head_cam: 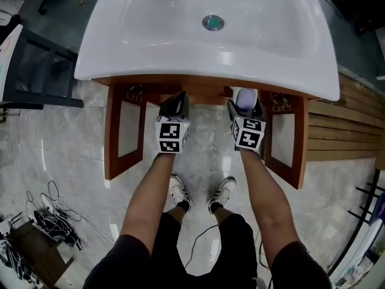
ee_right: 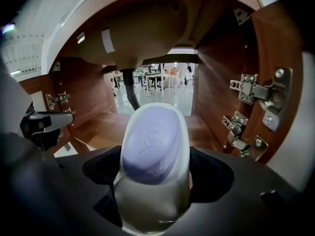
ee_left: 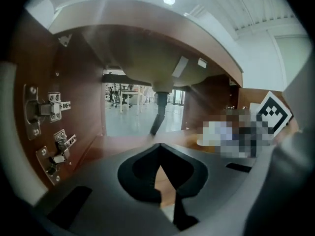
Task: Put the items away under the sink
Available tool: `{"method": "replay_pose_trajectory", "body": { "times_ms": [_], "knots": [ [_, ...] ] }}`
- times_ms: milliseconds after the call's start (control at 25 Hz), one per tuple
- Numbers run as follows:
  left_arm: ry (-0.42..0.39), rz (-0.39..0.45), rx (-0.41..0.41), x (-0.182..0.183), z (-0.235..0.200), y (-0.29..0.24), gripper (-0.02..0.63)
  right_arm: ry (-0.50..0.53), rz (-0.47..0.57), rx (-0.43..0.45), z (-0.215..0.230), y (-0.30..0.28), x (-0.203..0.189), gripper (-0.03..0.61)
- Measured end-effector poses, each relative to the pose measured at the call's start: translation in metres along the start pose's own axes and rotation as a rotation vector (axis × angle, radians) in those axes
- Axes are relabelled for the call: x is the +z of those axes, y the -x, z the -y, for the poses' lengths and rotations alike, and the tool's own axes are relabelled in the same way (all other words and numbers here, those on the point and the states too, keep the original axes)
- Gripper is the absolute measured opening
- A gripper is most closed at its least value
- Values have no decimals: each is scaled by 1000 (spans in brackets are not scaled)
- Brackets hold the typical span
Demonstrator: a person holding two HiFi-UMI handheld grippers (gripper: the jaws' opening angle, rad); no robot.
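Bottle [ee_right: 153, 154] with purple cap clamped in right gripper [head_cam: 245, 106], held at mouth of cabinet [ee_right: 216, 82] under sink [head_cam: 150, 62], not yet set down. Left gripper [ee_left: 160, 161] closed, nothing held. Placement judged outstanding.

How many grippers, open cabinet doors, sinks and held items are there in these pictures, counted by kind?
Grippers: 2, left gripper and right gripper
Open cabinet doors: 2, left door and right door
Sinks: 1, sink
Held items: 1, white and lilac item
Total: 6
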State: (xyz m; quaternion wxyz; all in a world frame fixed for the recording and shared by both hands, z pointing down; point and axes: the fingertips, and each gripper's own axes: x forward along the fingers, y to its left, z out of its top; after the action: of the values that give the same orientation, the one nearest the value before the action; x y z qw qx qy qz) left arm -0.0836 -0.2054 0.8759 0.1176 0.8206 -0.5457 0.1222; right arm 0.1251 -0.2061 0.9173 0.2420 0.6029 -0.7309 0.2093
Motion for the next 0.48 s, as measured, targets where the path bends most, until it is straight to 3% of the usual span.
{"method": "replay_pose_trajectory", "body": {
  "times_ms": [280, 480],
  "knots": [
    [-9, -16, -25, 0, -5, -36, -2, 48, -62, -31, 6, -46, 4, 448],
    [-8, -27, -44, 1, -1, -51, -2, 17, -87, -27, 6, -62, 2, 448]
  ]
}}
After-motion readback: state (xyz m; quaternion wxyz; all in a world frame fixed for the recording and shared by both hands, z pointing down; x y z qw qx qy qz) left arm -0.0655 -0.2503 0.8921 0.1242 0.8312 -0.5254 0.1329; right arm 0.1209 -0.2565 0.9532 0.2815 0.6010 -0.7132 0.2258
